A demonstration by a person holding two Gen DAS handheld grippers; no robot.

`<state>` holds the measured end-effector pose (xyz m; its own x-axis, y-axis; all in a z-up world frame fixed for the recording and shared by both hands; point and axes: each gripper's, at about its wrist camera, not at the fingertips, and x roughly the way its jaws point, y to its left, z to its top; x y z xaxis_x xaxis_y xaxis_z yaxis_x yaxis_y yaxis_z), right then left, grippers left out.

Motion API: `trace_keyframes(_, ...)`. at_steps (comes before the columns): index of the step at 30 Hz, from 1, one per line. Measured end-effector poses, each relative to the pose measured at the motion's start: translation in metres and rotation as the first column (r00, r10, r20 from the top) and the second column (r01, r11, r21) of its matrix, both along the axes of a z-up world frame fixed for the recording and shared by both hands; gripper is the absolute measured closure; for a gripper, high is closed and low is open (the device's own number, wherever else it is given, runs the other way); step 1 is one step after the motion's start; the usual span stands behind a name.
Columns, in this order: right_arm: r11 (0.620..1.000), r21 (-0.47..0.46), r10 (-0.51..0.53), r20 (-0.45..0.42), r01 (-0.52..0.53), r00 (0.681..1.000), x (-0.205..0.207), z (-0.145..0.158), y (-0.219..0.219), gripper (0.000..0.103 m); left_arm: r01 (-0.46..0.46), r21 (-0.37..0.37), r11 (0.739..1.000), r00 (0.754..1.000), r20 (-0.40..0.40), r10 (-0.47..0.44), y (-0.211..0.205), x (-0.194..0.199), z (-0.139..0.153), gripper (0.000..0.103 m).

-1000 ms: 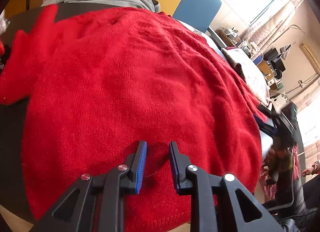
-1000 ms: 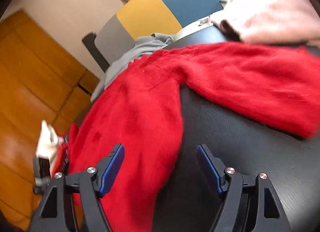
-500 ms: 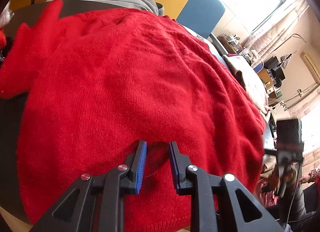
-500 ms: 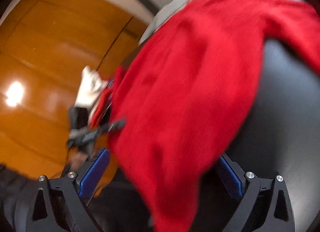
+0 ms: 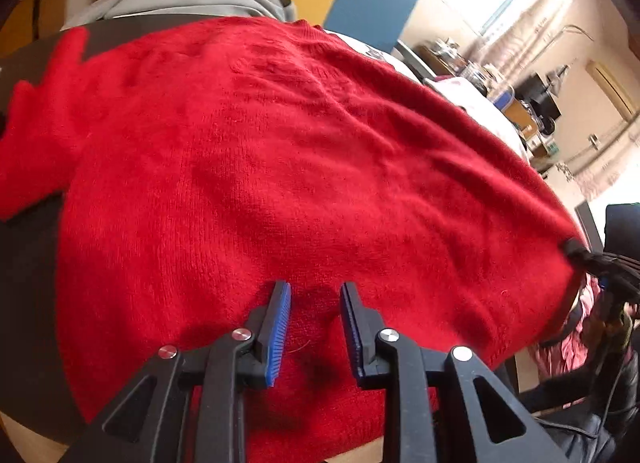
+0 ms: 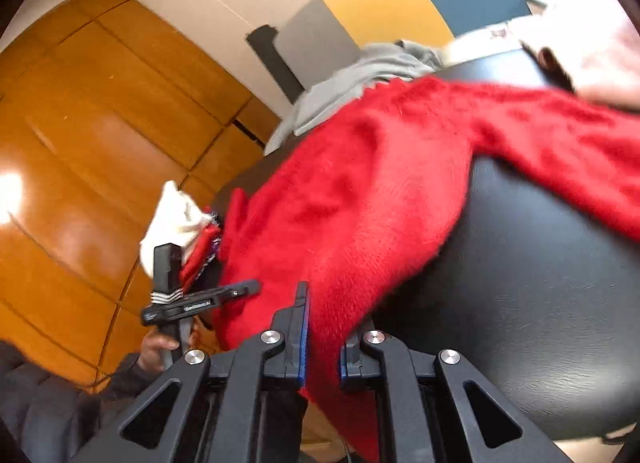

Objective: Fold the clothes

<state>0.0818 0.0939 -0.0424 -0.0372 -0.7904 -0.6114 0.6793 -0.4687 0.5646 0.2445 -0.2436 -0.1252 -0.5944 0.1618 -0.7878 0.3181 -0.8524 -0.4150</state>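
Red fuzzy knitted sweater [image 5: 304, 167] lies spread over the dark round table [image 6: 540, 303], one sleeve out to each side, and its hem hangs a little over the near edge. My left hand-held gripper [image 5: 315, 327] rests on the hem part; its blue pads stand a little apart with red knit between them, and I cannot tell if they really pinch it. My right hand-held gripper [image 6: 323, 339] is clamped on the side edge of the sweater, near the bottom corner. I judge the step in hand is taking the lower edge for a fold. The next move needs both corners lifted together and evenly, because this soft knit stretches and sags easily.
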Motion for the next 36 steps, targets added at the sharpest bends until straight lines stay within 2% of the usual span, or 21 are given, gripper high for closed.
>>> trace_keyframes(1,0.997,0.072,0.006,-0.015,-0.005,1.000,0.001,-0.002,0.001,0.092,0.010,0.009,1.000,1.000,-0.004,-0.010,0.001,0.001,0.000,0.078)
trace_keyframes(4,0.965,0.264,-0.014,0.037,0.004,0.999,-0.005,-0.028,0.003,0.088,0.003,0.075,0.997,1.000,-0.003,-0.003,-0.009,0.006,0.000,0.078)
trace_keyframes(6,0.947,0.316,-0.071,0.045,0.053,0.997,-0.011,-0.035,0.012,0.084,-0.013,0.064,0.998,1.000,0.006,0.013,-0.017,0.008,0.005,0.078)
trace_keyframes(8,0.953,0.284,-0.115,0.008,0.108,0.993,-0.017,-0.023,0.019,0.068,-0.028,0.011,1.000,1.000,0.002,0.028,-0.023,0.010,0.013,0.077)
trace_keyframes(9,0.957,0.260,-0.127,-0.018,0.127,0.992,-0.019,-0.015,0.018,0.065,-0.038,-0.016,0.999,0.999,-0.011,0.038,-0.026,0.010,0.019,0.077)
trace_keyframes(11,0.969,0.208,-0.118,-0.072,0.131,0.990,-0.024,-0.001,0.006,0.055,-0.074,-0.011,0.997,0.996,-0.058,0.073,-0.038,0.008,0.030,0.077)
trace_keyframes(14,0.987,0.150,-0.038,-0.112,0.055,0.993,-0.028,0.006,-0.049,0.052,-0.124,-0.019,0.992,0.988,-0.096,0.122,-0.054,-0.005,0.042,0.077)
trace_keyframes(15,0.989,0.144,-0.002,-0.127,0.020,0.992,-0.028,0.005,-0.074,0.051,-0.134,-0.042,0.990,0.985,-0.118,0.128,-0.058,-0.013,0.048,0.077)
trace_keyframes(18,0.986,0.156,0.087,-0.160,-0.062,0.983,-0.031,-0.005,-0.146,0.048,-0.136,-0.100,0.986,0.985,-0.116,0.124,-0.062,-0.035,0.048,0.076)
trace_keyframes(21,0.976,0.184,0.140,-0.144,-0.113,0.980,-0.041,-0.036,-0.206,0.046,-0.158,-0.174,0.972,0.987,-0.050,0.152,-0.067,-0.051,0.024,0.076)
trace_keyframes(23,0.971,0.216,0.139,-0.138,-0.107,0.981,-0.052,-0.058,-0.224,0.046,-0.170,-0.224,0.960,0.985,-0.007,0.173,-0.069,-0.061,0.007,0.075)
trace_keyframes(25,0.977,0.198,0.119,-0.187,-0.081,0.975,-0.061,-0.066,-0.232,0.047,-0.168,-0.261,0.951,0.984,0.007,0.176,-0.071,-0.065,-0.001,0.075)
trace_keyframes(26,0.976,0.207,0.106,-0.208,-0.062,0.972,-0.064,-0.066,-0.234,0.049,-0.180,-0.245,0.953,0.983,-0.005,0.185,-0.075,-0.063,-0.001,0.075)
trace_keyframes(28,0.982,0.184,0.095,-0.225,-0.054,0.970,-0.068,-0.070,-0.232,0.048,-0.174,-0.145,0.974,0.985,-0.041,0.170,-0.083,-0.056,0.004,0.078)
trace_keyframes(29,0.986,0.158,0.091,-0.219,-0.056,0.972,-0.069,-0.072,-0.228,0.048,-0.167,-0.082,0.982,0.983,-0.090,0.160,-0.089,-0.050,0.010,0.077)
trace_keyframes(31,0.992,0.109,0.079,-0.183,-0.059,0.980,-0.075,-0.074,-0.221,0.048,-0.201,-0.039,0.979,0.966,-0.175,0.191,-0.105,-0.038,0.027,0.077)
trace_keyframes(34,0.997,0.049,0.063,-0.121,-0.057,0.991,-0.082,-0.077,-0.219,0.048,-0.270,-0.084,0.959,0.953,-0.168,0.254,-0.138,-0.046,0.042,0.077)
trace_keyframes(36,0.998,0.024,0.057,-0.091,-0.055,0.994,-0.084,-0.078,-0.222,0.048,-0.302,-0.133,0.944,0.951,-0.103,0.290,-0.160,-0.063,0.039,0.077)
